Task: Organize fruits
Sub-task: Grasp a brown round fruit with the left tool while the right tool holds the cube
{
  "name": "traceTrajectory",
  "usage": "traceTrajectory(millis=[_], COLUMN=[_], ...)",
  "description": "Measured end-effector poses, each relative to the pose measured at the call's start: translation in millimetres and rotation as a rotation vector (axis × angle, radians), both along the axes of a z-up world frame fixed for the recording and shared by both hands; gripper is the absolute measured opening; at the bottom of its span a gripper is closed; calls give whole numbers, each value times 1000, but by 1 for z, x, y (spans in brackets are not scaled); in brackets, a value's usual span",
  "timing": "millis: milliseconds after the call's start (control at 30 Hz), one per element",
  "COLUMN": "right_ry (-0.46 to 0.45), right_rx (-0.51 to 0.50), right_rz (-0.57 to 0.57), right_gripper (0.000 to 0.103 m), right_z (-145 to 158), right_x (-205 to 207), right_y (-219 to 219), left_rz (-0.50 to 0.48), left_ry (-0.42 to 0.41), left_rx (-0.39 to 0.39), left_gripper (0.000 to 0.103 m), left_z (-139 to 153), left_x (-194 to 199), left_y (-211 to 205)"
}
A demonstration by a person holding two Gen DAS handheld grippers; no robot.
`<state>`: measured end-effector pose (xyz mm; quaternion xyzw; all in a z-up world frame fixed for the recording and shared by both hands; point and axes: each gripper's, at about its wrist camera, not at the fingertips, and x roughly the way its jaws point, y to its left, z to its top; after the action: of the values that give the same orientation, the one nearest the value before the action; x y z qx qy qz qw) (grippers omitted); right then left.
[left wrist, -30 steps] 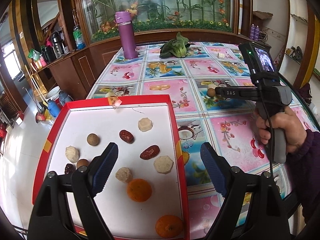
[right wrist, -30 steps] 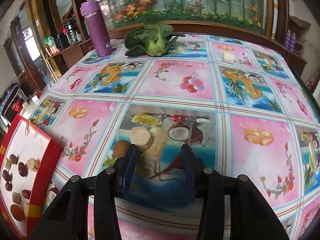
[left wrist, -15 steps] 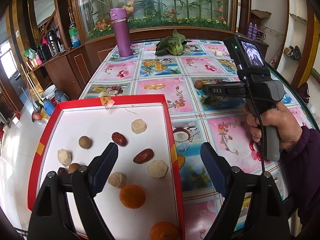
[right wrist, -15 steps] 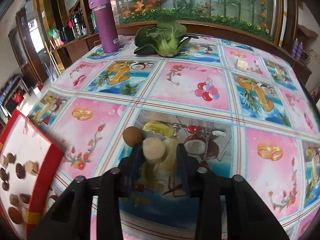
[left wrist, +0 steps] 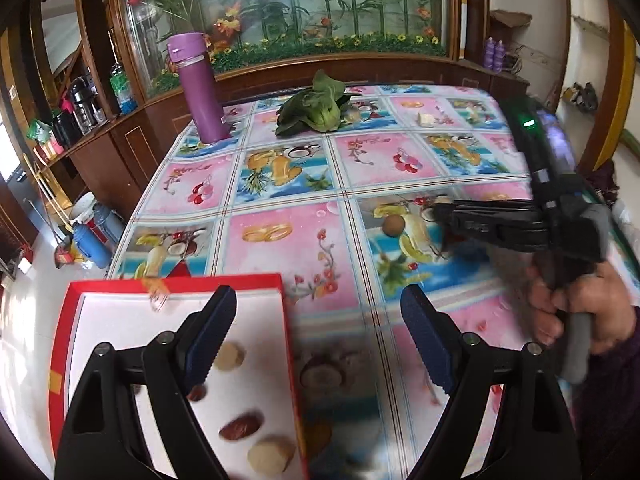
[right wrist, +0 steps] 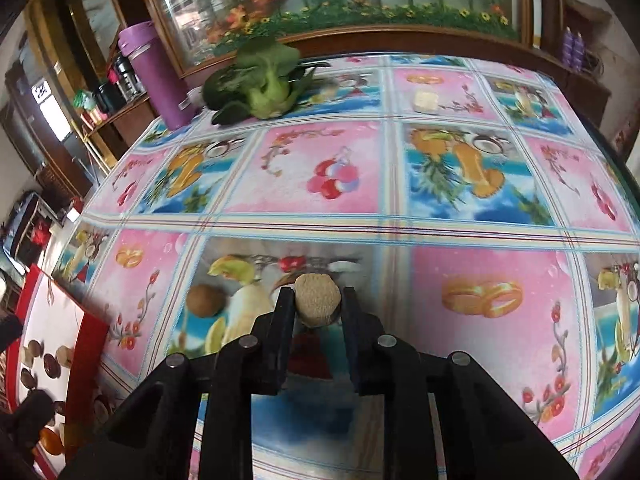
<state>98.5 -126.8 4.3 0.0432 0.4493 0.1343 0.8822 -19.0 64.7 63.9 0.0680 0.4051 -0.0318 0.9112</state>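
My right gripper (right wrist: 317, 304) is shut on a pale beige round piece (right wrist: 318, 298) just above the patterned tablecloth. A brown round fruit (right wrist: 206, 300) lies on the cloth to its left, apart from the fingers. In the left wrist view the same brown fruit (left wrist: 393, 225) sits beside the right gripper (left wrist: 440, 216), held by a hand (left wrist: 576, 312). My left gripper (left wrist: 316, 340) is open with nothing between its fingers, over the right rim of the red tray (left wrist: 290, 344). The tray holds pale pieces (left wrist: 230, 354) and a red date (left wrist: 241, 426).
A purple flask (left wrist: 198, 88) and a green leafy vegetable (left wrist: 316, 110) stand at the table's far side. A small pale block (left wrist: 425, 119) lies at the far right. A wooden cabinet with a glass panel runs behind the table. The floor drops away on the left.
My right gripper has closed onto the pale piece, which stood loose between its fingers before. The left gripper has moved forward, so less of the tray shows.
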Motion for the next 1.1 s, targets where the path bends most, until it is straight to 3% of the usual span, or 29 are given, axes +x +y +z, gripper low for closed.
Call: traceTrajectory(millis=[233,433,600,867,1000,1100], right_ry=[24,35,43,44,42,34], right_rx=[18,41,58,63,58,41], right_rz=[24,27,22,20,19,22], right_gripper=[22,22,22,22,22,22], right_z=[0,0,0,0,0,0], right_x=[5,6,7,7,7,6], right_y=[-10,-15,-17,-17,-17,-14], left_rz=[-21,-45,-53,-48,-59,-74], left_ry=[9,49,81,136,136,138], left_rx=[64,74,56,45,26,18], left_gripper=[85,83,73,46,40,27], left_z=[-19,-36,-42,-58,-58,-58], left_x=[48,75,86,102,106,106], left_y=[-34,-51,-57,-61,-66,-71])
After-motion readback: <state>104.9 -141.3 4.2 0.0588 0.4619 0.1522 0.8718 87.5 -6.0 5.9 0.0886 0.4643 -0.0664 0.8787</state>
